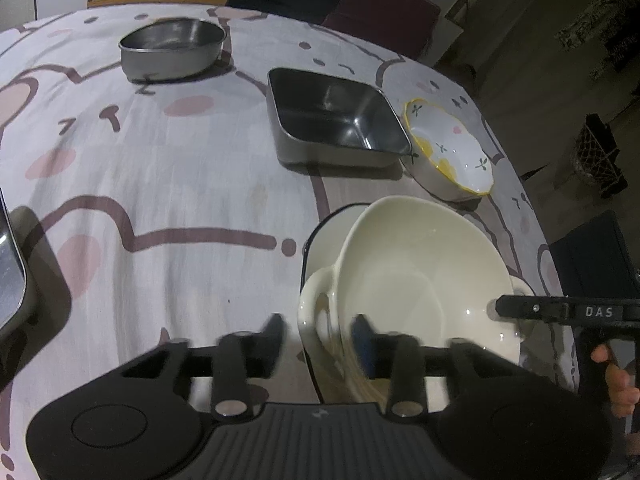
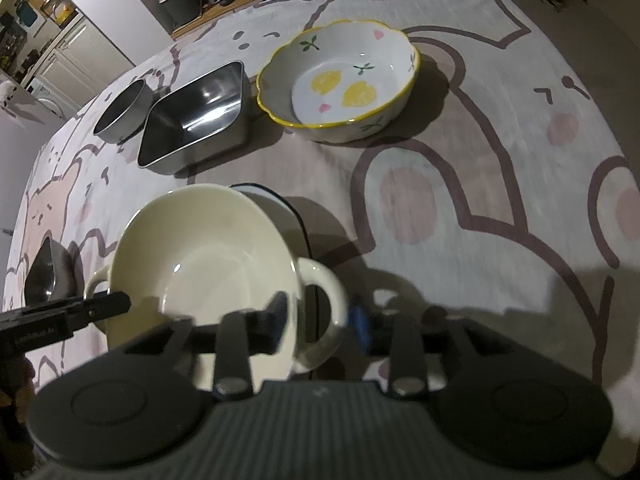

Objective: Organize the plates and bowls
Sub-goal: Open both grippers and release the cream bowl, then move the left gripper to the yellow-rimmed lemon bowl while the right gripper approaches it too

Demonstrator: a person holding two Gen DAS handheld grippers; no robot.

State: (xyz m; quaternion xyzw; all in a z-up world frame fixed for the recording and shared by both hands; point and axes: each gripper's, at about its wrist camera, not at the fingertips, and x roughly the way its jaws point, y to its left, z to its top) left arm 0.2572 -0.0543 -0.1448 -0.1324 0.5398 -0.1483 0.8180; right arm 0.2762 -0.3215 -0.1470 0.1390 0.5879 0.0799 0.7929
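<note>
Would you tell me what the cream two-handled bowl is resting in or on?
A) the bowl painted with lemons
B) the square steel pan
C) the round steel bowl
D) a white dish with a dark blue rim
D: the cream two-handled bowl sits tilted in a white dish with a dark blue rim, whose edge shows behind it, while the steel pan, steel bowl and lemon bowl stand empty farther back.

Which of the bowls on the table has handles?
The plain cream bowl nearest the grippers, sitting in a dark-rimmed white dish. It has a loop handle on each side; the lemon-patterned bowl and the round steel bowl have none.
</note>
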